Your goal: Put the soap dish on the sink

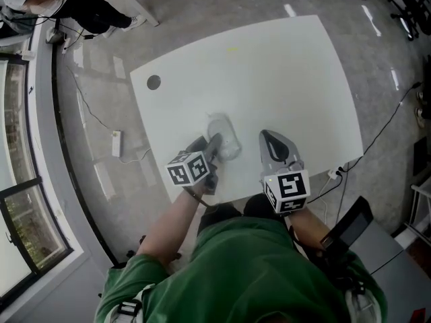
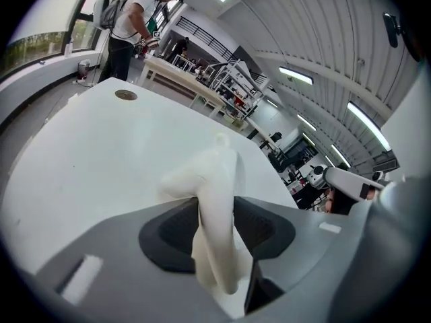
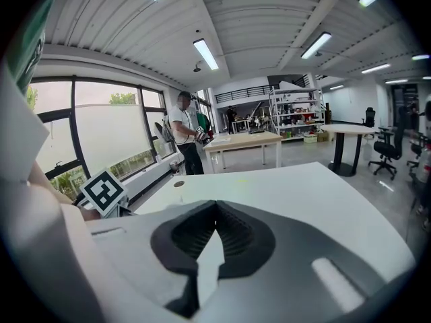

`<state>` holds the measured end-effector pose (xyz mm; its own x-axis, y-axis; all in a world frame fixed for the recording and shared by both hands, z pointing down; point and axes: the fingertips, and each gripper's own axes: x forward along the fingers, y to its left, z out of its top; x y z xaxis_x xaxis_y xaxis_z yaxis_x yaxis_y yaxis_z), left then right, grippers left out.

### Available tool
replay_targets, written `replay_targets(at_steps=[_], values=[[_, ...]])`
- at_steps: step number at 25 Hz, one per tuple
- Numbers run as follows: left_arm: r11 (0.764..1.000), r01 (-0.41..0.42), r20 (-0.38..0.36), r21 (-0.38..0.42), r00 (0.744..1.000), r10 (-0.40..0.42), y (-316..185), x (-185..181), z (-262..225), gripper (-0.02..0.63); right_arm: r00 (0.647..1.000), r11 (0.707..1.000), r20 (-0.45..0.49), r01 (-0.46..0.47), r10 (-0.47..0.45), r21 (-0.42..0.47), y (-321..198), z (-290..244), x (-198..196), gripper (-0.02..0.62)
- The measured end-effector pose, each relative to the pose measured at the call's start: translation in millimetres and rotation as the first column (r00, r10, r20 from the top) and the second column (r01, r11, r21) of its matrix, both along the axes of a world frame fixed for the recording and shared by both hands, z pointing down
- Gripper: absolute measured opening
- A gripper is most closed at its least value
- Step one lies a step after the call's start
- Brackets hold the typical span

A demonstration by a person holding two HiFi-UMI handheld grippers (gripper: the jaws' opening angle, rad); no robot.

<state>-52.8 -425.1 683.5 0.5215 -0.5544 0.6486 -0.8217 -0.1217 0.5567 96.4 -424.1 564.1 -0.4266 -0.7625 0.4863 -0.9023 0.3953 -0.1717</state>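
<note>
The person in the green shirt stands at the near edge of a white table (image 1: 269,73), a gripper in each hand. The left gripper (image 1: 214,143) is clenched on the soap dish (image 1: 225,136), a pale, half-clear shell. In the left gripper view the dish's white rim (image 2: 212,173) runs up between the dark pads (image 2: 176,231) and fills the gap, with rubber against it on both sides. The dish sits low over the near middle of the table, just ahead of the person. I cannot tell whether its underside touches the tabletop.

The right gripper (image 1: 266,136) is beside it, near but apart, and points out across the same table. Its jaws are closed on nothing; in the right gripper view (image 3: 214,207) the tips meet and only bare tabletop shows through the slot below them. The left gripper's marker cube (image 3: 103,191) shows at the left of that view.

A round grommet (image 1: 153,82) is set in the far left corner of the table. A white power strip (image 1: 116,143) lies on the grey floor off the table's left side, with a thin cable running from it. Farther back, another person (image 3: 185,136) stands by a wooden table (image 3: 246,140) near the windows.
</note>
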Motion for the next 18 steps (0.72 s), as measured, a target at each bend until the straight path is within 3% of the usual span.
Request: replay_targets(at_steps=[8,18], values=[[0.998,0.019,0.073,-0.063,0.997,-0.015,2.5,-8.9,11.7,0.202,1.000,1.000,0.010,0.010,-0.010,0.005,-4.1,-1.6,3.9,0.002],[0.999,-0.017,0.130,-0.043,0.991,0.022,1.9,-10.1,11.5,0.218,1.000,1.000,0.014,0.019,-0.019,-0.001,-8.2,1.6,1.3,0.002]])
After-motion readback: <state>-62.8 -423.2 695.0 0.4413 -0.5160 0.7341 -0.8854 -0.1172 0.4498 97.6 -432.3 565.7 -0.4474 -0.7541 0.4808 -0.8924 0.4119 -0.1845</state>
